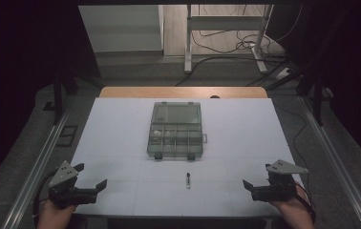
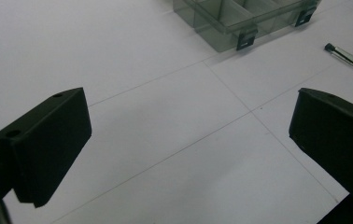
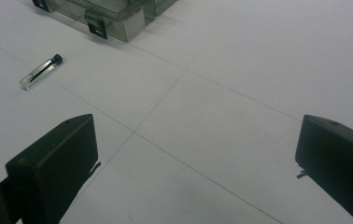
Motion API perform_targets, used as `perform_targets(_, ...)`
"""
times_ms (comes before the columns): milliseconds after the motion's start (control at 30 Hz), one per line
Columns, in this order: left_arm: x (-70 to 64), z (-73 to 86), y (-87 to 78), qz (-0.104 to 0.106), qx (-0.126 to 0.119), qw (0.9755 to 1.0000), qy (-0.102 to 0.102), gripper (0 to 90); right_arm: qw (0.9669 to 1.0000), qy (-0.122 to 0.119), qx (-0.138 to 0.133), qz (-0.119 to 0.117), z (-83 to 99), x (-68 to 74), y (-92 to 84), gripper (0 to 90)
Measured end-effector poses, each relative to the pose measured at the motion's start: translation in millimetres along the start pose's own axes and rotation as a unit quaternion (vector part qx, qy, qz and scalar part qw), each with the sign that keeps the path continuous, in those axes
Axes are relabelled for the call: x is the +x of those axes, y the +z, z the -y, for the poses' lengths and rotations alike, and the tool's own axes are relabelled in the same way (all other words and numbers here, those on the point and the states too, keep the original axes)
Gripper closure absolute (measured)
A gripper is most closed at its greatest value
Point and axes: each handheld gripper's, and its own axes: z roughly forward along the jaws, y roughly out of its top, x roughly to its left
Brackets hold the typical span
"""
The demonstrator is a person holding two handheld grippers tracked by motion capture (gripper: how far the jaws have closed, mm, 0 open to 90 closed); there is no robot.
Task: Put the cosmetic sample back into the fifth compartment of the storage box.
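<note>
A translucent grey compartment box (image 1: 175, 131) sits mid-table with its lid laid open toward the far side. A small clear vial with a black cap (image 1: 188, 180) lies in front of it. At the near left corner my left gripper (image 1: 91, 175) is open and holds nothing. At the near right corner my right gripper (image 1: 257, 176) is open too, its jaws wide apart. In the left gripper view the open gripper (image 2: 188, 135) looks toward the vial (image 2: 345, 56) and the box (image 2: 244, 18). The right gripper view has its gripper (image 3: 198, 158) over bare table, with the vial (image 3: 40, 71) and box (image 3: 114, 16) beyond.
The white table top (image 1: 121, 143) carries thin grid lines and ends in a wooden strip (image 1: 183, 92) at the far side. Metal rails (image 1: 35, 167) run along both sides. Desk legs and cables (image 1: 226, 43) stand on the floor beyond.
</note>
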Motion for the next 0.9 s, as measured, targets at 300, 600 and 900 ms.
perform_targets(300, 0.0, 0.1, 0.4, 0.004, 0.003, 1.0, 0.002, 0.0, 0.9999, 0.009, 0.005, -0.005, -0.4, -1.5, 1.3, 0.0)
perform_targets(600, 0.0, -0.4, 1.0, 0.006, 0.006, 1.0, 0.002, 0.0, 0.9998, 0.008, 0.017, -0.011, -1.2, -1.7, 3.8, 0.0)
perform_targets(900, 1.1, 0.1, 0.5, 0.01, 0.004, 0.9999, -0.001, 0.0, 0.9996, -0.007, 0.019, -0.02, -6.0, 3.1, 7.3, 0.0)
